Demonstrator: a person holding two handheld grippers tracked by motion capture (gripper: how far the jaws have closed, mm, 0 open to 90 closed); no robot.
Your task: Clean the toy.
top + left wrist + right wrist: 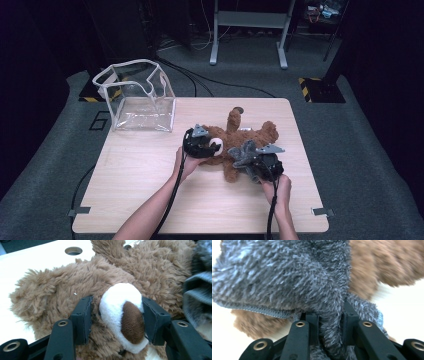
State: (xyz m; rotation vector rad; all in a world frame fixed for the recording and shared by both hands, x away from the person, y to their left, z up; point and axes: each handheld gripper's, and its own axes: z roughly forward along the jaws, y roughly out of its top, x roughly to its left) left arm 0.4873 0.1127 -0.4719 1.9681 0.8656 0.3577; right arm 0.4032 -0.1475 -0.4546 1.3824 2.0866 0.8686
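The bear's (245,142) muzzle (125,315) is clamped by the left gripper (116,318), the grey cloth (287,282) pinched by the right gripper (330,325), centre frame; the thin fold could be pulled free by tugging.

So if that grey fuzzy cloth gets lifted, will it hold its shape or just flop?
Probably flop: the grey fleece cloth already bunches and folds where the right gripper pinches it. It looks light, soft pile with a thin stitched hem. It may drag on the brown teddy bear, since it lies against the bear's fur.
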